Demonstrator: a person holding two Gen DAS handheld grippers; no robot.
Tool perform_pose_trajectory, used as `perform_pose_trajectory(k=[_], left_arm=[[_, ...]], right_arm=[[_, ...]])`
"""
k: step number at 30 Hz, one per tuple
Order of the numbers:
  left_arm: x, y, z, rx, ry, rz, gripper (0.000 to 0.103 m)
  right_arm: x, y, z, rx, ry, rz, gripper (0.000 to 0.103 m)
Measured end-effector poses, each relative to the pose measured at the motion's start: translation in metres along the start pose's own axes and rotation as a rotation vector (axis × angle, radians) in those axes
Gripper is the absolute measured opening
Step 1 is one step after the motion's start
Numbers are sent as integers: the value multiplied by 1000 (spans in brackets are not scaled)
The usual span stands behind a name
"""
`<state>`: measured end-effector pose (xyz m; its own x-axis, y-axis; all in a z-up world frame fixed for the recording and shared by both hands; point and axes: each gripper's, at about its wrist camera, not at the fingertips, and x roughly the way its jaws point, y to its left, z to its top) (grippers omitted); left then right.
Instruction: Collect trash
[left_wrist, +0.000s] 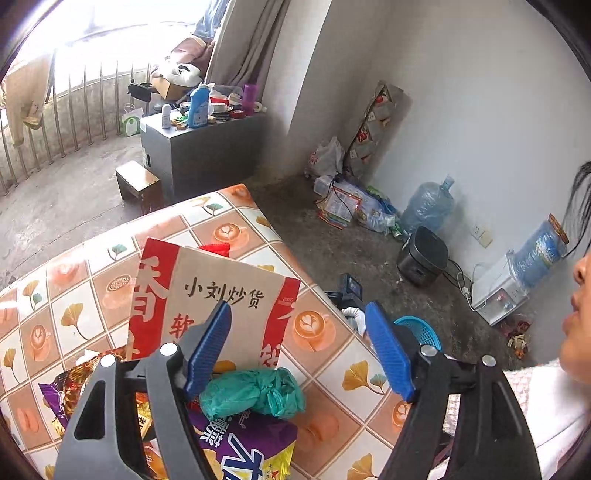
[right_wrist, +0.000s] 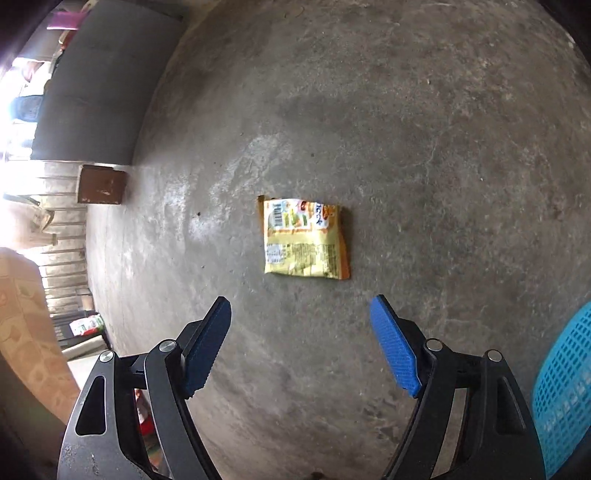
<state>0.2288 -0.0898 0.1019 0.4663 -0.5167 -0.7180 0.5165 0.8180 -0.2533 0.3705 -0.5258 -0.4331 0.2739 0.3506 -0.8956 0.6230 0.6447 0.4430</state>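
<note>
Hovering right gripper (right_wrist: 300, 332), fingers apart; yellow wrapper (right_wrist: 304, 240) beyond

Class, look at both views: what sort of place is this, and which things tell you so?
Probably a lived-in room of a modest home, opening onto a balcony. Signs: a table with a patterned cloth, a rice cooker plugged in on the bare concrete floor, and a large water jug.
</note>
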Motion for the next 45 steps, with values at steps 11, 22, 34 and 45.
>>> perform_pose_trajectory(k=[11,22,34,45], left_arm=[[3,27,6,-104,-5,-21,74],[-1,38,7,-117,-15,25,74],[-11,31,2,-89,-54,-35,74],[-27,25,-5,-61,-130,-178,74]], right_arm=[[79,23,29,-108,-22,-269,73],[102,37,24,-145,-55,-384,51],[27,30,-18,-117,-112,-223,4],[-282,-44,-200,-5,-630,-211,4]])
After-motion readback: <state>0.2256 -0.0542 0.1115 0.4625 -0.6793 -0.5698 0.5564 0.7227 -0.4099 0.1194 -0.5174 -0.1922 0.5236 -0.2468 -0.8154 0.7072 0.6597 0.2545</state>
